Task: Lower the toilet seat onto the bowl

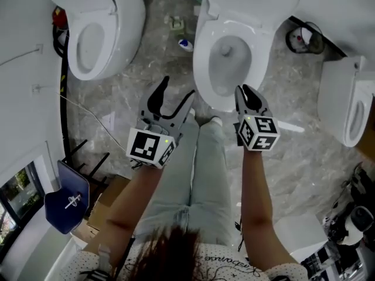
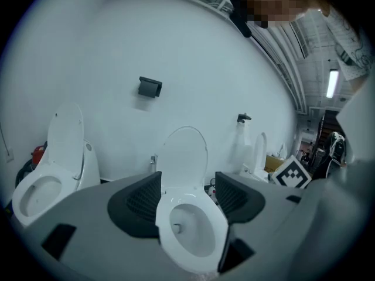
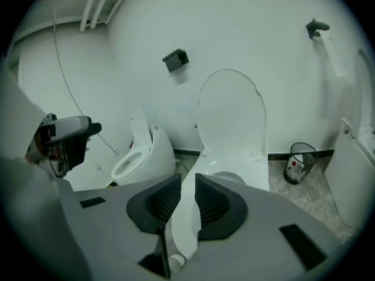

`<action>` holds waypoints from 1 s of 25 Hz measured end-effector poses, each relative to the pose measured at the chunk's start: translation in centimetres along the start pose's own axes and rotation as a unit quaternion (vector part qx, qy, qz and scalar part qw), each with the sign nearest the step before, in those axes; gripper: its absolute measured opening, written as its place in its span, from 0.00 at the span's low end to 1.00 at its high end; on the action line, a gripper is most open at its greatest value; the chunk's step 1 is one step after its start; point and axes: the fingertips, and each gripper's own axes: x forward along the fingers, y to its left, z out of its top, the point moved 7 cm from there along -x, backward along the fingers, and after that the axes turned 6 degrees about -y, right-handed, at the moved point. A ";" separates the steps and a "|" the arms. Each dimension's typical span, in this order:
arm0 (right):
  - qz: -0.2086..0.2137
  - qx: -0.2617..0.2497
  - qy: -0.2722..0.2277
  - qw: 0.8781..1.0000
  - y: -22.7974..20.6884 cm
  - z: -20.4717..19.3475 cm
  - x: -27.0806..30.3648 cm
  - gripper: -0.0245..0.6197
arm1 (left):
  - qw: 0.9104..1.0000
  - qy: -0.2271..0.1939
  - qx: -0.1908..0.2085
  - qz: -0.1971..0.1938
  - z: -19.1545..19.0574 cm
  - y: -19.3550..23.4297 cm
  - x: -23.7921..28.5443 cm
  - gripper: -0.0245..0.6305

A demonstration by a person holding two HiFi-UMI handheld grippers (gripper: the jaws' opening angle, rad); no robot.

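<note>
The white toilet [image 1: 225, 57] stands ahead of me with its lid [image 3: 229, 116] upright against the wall. Its seat [image 1: 206, 51] sits low, ringing the bowl; whether it rests on the rim I cannot tell. My right gripper [image 1: 246, 92] is at the seat's front right edge. In the right gripper view the right gripper [image 3: 187, 195] has its jaws nearly together, and the seat's white rim [image 3: 183, 227] fills the gap between the pads. My left gripper [image 1: 177, 89] hangs open left of the bowl's front, apart from it. Through the left gripper [image 2: 187, 195] I see only the toilet beyond, nothing held.
A second toilet [image 1: 96, 34] stands at the left, a third [image 1: 351, 107] at the right. A wire waste bin [image 1: 304, 40] sits right of the middle toilet. A small blue-and-white thing [image 1: 186, 44] lies on the marble floor. My legs [image 1: 202, 174] are below the grippers.
</note>
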 end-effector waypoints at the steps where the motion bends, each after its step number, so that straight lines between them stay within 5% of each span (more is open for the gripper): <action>1: 0.000 -0.003 -0.011 1.000 0.4 1.6 -0.7 0.17 | 1.000 -0.003 0.003 -0.003 1.0 -0.1 -0.1 0.45; 13: 0.014 -0.046 -0.123 0.991 6.6 17.6 -9.3 0.16 | 0.998 -0.046 0.026 -0.018 13.3 -0.8 -2.0 0.44; 25: 0.023 -0.089 -0.202 0.975 11.2 25.1 -16.8 0.15 | 0.994 -0.094 0.042 -0.029 20.9 -2.6 -5.5 0.38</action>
